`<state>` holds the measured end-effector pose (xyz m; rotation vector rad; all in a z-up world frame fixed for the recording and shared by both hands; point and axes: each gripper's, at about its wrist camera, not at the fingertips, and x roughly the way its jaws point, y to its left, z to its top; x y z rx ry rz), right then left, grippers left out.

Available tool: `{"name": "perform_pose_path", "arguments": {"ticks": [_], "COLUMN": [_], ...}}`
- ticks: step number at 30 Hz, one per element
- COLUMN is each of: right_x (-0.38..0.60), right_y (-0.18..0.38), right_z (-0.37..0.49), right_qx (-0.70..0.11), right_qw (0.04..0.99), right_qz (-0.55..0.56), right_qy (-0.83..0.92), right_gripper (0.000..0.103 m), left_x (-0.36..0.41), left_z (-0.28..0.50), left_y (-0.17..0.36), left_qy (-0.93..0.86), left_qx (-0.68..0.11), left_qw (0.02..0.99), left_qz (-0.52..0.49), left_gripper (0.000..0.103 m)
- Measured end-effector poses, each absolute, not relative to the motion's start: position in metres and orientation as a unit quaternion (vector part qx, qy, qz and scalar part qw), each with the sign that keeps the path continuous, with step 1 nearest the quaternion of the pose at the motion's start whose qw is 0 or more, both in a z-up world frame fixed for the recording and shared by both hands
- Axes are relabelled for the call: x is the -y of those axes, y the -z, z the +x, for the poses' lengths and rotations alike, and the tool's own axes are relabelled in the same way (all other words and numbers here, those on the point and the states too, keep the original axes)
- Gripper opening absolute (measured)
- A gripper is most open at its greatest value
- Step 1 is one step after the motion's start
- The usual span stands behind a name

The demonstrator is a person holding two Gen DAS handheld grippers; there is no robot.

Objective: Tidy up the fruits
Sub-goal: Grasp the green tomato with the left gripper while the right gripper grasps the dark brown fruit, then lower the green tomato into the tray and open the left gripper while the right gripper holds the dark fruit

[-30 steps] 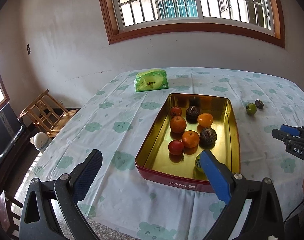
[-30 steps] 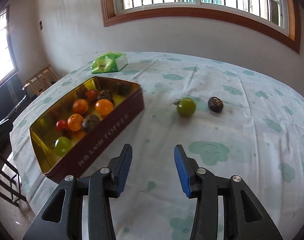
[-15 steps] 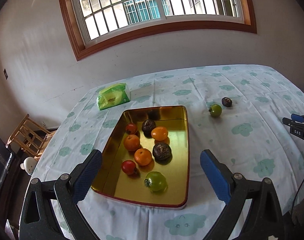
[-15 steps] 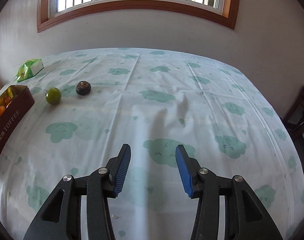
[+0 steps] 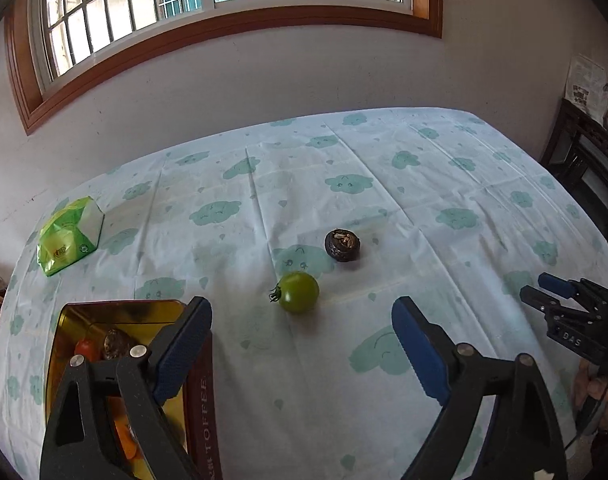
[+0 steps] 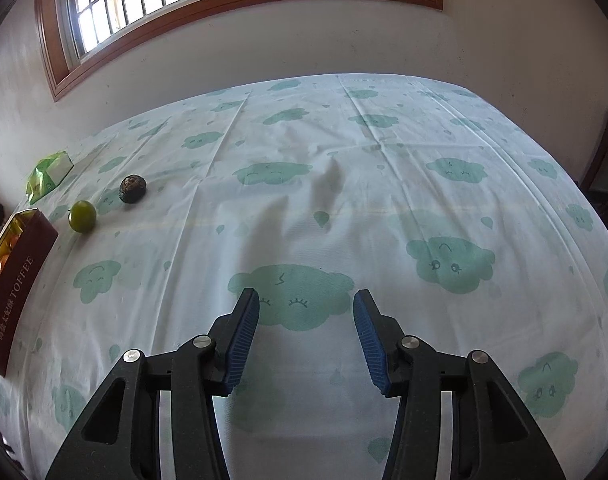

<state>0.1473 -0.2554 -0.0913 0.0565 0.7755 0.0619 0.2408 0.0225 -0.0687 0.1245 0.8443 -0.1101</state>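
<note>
A green tomato [image 5: 298, 297] and a dark wrinkled fruit [image 5: 342, 244] lie on the cloud-print tablecloth, just ahead of my left gripper [image 5: 302, 344], which is open and empty. The gold toffee tin [image 5: 66, 320] holding several fruits sits at the lower left under the left finger. My right gripper [image 6: 305, 336] is open and empty over bare cloth; it also shows in the left wrist view [image 5: 551, 288]. In the right wrist view the tomato [image 6: 82, 216], the dark fruit [image 6: 132, 188] and the tin [image 6: 20, 276] lie far left.
A green tissue pack [image 5: 70, 236] lies at the far left of the table, also in the right wrist view [image 6: 48, 172]. Dark wooden furniture [image 5: 587, 168] stands past the table's right edge. A wall with a window runs behind the table.
My left gripper has swung right, from over the tin to facing the two loose fruits. My right gripper has turned right, off the fruits and tin, then slightly back; both stayed open.
</note>
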Motion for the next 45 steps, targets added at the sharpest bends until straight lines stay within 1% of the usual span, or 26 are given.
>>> {"name": "perform_pose_path", "arguments": {"ticks": [2, 4, 9, 10, 12, 15, 18, 21, 23, 25, 28, 31, 37, 38, 39, 40, 42, 45], "right_x": [0.259, 0.26, 0.26, 0.26, 0.261, 0.261, 0.258, 0.238, 0.212, 0.183, 0.14, 0.108, 0.07, 0.066, 0.064, 0.062, 0.064, 0.087], "right_y": [0.091, 0.092, 0.091, 0.091, 0.092, 0.092, 0.092, 0.08, 0.068, 0.061, 0.065, 0.072, 0.086, 0.092, 0.093, 0.094, 0.09, 0.075], "right_z": [0.147, 0.147, 0.146, 0.146, 0.146, 0.148, 0.149, 0.156, 0.171, 0.19, 0.226, 0.255, 0.291, 0.297, 0.296, 0.294, 0.286, 0.249], "right_qx": [-0.378, -0.377, -0.375, -0.375, -0.376, -0.376, -0.378, -0.374, -0.371, -0.351, -0.354, -0.361, -0.376, -0.391, -0.385, -0.388, -0.395, -0.371], "right_qw": [0.924, 0.924, 0.924, 0.924, 0.924, 0.923, 0.923, 0.92, 0.912, 0.908, 0.894, 0.884, 0.873, 0.867, 0.872, 0.869, 0.868, 0.889], "right_qz": [0.038, 0.044, 0.05, 0.051, 0.054, 0.054, 0.045, 0.035, 0.021, -0.011, -0.065, -0.104, -0.143, -0.145, -0.152, -0.158, -0.147, -0.097], "right_qy": [-0.034, -0.041, -0.051, -0.053, -0.054, -0.054, -0.055, -0.114, -0.173, -0.23, -0.267, -0.279, -0.275, -0.272, -0.263, -0.262, -0.261, -0.25], "right_gripper": [0.05, 0.05, 0.05, 0.05, 0.05, 0.05, 0.05, 0.05, 0.05, 0.05, 0.05, 0.05, 0.05, 0.05, 0.044, 0.036, 0.035, 0.035], "left_x": [-0.023, -0.027, -0.036, -0.036, -0.034, -0.031, -0.034, -0.038, -0.041, -0.046, -0.058, -0.072, -0.1, -0.105, -0.11, -0.115, -0.125, -0.145], "left_z": [0.265, 0.283, 0.308, 0.311, 0.313, 0.3, 0.275, 0.244, 0.225, 0.208, 0.186, 0.166, 0.137, 0.132, 0.127, 0.122, 0.113, 0.098], "left_y": [0.083, 0.098, 0.126, 0.131, 0.141, 0.134, 0.114, 0.094, 0.086, 0.08, 0.071, 0.062, 0.044, 0.042, 0.04, 0.038, 0.034, 0.032], "left_qy": [0.053, 0.041, 0.019, 0.019, 0.033, 0.016, 0.024, 0.037, 0.038, 0.037, 0.036, 0.027, 0.002, -0.003, -0.008, -0.013, -0.026, -0.05], "left_qx": [-0.431, -0.45, -0.485, -0.491, -0.51, -0.494, -0.472, -0.457, -0.453, -0.456, -0.451, -0.442, -0.427, -0.425, -0.422, -0.42, -0.413, -0.404], "left_qw": [0.899, 0.891, 0.873, 0.87, 0.859, 0.869, 0.881, 0.888, 0.889, 0.888, 0.889, 0.893, 0.9, 0.9, 0.901, 0.902, 0.905, 0.907], "left_qz": [0.055, 0.05, 0.037, 0.035, 0.027, 0.024, -0.01, -0.039, -0.046, -0.054, -0.071, -0.084, -0.092, -0.094, -0.097, -0.099, -0.102, -0.108], "left_gripper": [0.079, 0.077, 0.067, 0.06, 0.035, 0.035, 0.035, 0.036, 0.036, 0.036, 0.036, 0.036, 0.036, 0.036, 0.036, 0.036, 0.036, 0.036]}}
